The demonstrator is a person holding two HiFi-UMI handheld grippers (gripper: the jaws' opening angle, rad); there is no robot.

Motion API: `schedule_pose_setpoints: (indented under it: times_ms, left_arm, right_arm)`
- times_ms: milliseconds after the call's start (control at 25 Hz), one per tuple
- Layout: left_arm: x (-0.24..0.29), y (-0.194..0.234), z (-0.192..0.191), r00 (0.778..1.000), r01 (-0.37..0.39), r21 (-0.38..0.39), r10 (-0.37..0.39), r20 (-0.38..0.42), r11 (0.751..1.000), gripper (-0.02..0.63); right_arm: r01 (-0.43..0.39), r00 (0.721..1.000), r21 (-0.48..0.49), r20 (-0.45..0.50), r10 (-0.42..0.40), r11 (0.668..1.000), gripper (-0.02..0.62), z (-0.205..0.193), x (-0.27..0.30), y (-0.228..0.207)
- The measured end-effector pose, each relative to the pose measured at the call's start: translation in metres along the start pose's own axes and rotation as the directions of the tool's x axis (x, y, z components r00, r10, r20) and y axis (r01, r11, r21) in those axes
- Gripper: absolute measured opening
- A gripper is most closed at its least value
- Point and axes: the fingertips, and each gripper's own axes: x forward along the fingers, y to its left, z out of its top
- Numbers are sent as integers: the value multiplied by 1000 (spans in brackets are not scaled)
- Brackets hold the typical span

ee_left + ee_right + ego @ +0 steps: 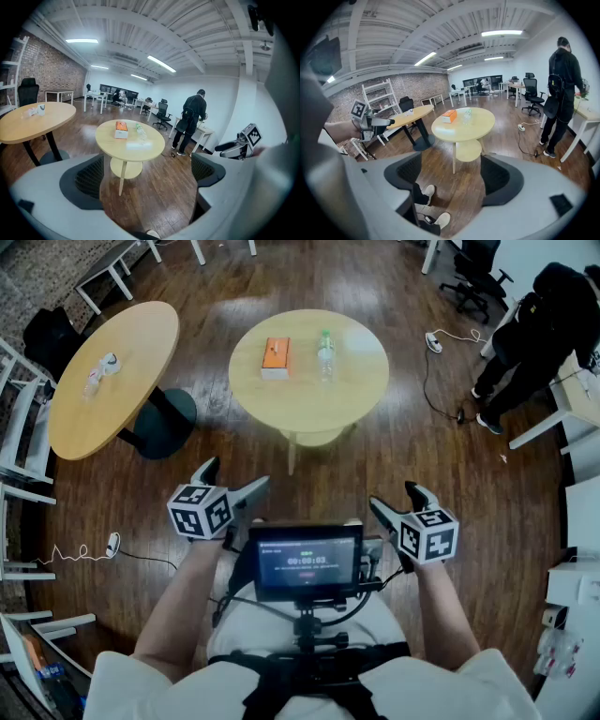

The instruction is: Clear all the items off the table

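A small round wooden table (pixel 361 390) stands ahead of me with an orange-topped box (pixel 275 357) and a clear plastic bottle (pixel 325 354) on it. The left gripper view shows the same box (pixel 121 129) and bottle (pixel 140 131), and the right gripper view shows the box (pixel 449 116) and bottle (pixel 466 116) too. My left gripper (pixel 231 480) is held low in front of my body, well short of the table, open and empty. Beside it my right gripper (pixel 394 502) is also open and empty.
A larger round table (pixel 141 352) at the left carries small items (pixel 101 367). A person in black (pixel 539 329) stands at the right by a white desk (pixel 577 395). Office chairs (pixel 473 273), a floor cable (pixel 441 381) and white shelving (pixel 14 442) ring the wooden floor.
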Motion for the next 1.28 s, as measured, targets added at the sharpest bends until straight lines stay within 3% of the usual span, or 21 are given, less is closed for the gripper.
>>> schedule_pose_setpoints:
  times_ms: [400,880,1120,1280]
  left_arm:
    - [98,53,40,1000,8,38,-7,-30,999,580]
    - [274,122,79,986,33,59,-22,-165,998,581]
    - [338,138,72,972,28,85,-7,-236,996,584]
    - [374,152,63,956,-19,120,53,-289,993,609]
  right_arm:
    - [41,998,45,-40,-39,998,407,15,31,-15]
    - [128,981,29,-148,-123,991,407,120,133,-41]
    - [154,971,48,-190,-143,987,407,158,182,-48]
    - [166,963,61,-223,-148,984,407,163,196,-43]
